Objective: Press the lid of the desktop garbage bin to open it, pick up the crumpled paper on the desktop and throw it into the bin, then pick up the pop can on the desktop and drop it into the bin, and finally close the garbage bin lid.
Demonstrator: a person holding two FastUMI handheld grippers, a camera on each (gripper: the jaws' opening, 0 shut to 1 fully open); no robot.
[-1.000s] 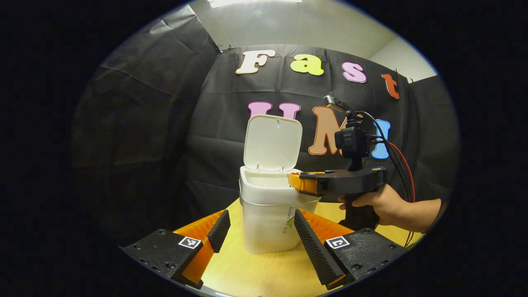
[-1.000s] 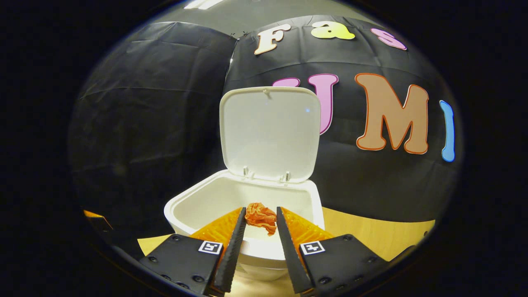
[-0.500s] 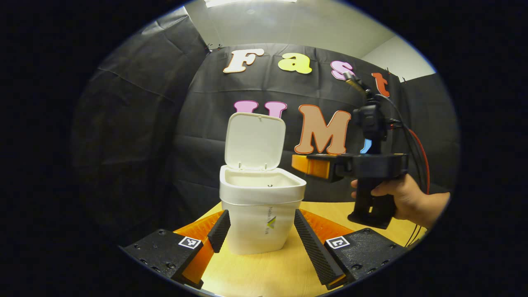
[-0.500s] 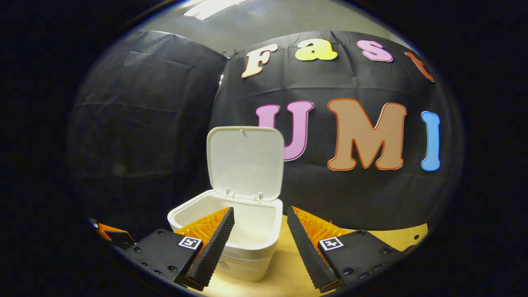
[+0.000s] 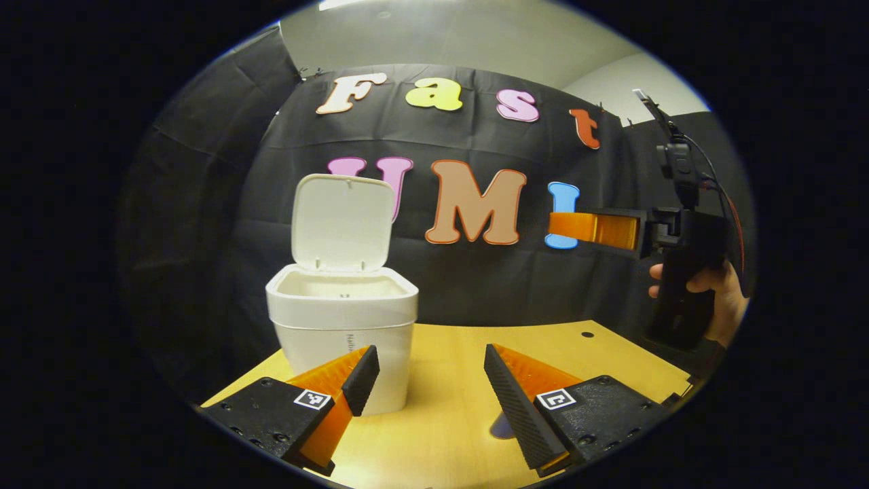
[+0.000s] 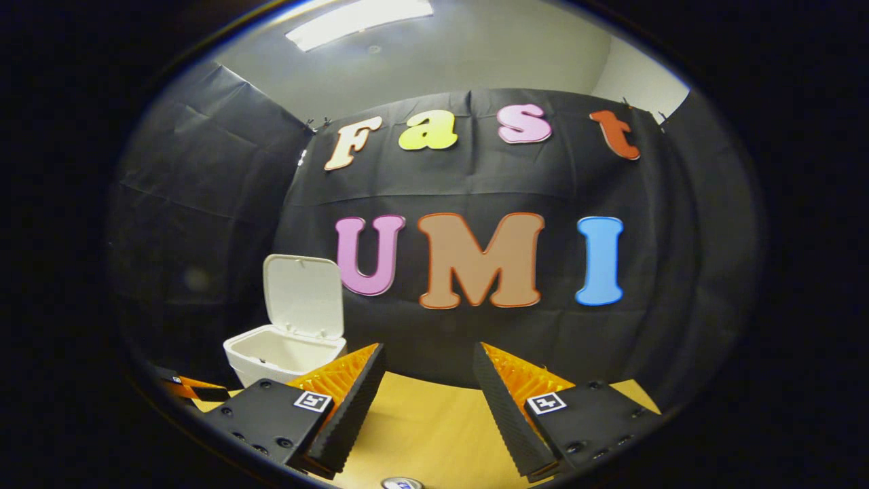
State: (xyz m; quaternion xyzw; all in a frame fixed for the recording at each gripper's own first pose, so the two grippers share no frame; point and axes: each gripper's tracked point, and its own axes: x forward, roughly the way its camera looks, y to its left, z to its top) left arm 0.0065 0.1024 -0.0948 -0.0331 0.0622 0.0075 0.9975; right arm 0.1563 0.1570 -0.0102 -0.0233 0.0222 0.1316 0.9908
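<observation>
The worktop [image 5: 448, 353] is light yellow wood, closed in by black cloth walls with a pale ceiling and a strip light above. A small dark hole marks the wood toward the far right edge in the left gripper view.

A second ago the right tool [image 6: 424, 401] hung over the open bin with the orange crumpled paper between its fingers. Now its fingers stand wide apart with nothing between them, and it has drawn back and away to the right, so the bin [image 6: 282, 353] sits small at the lower left of the right gripper view. In the left gripper view the right tool [image 5: 597, 231] shows high at the far right, held by a hand [image 5: 719, 299], well clear of the bin.

The left tool [image 5: 431, 387] is spread open and empty, low over the worktop, its left finger in front of the bin's wall.

The white bin [image 5: 343, 326] stands with its lid [image 5: 343, 224] upright. From here its inside cannot be seen deep enough to tell the paper. A rounded metal top, perhaps the pop can [image 6: 400, 483], peeks in at the bottom edge of the right gripper view.
</observation>
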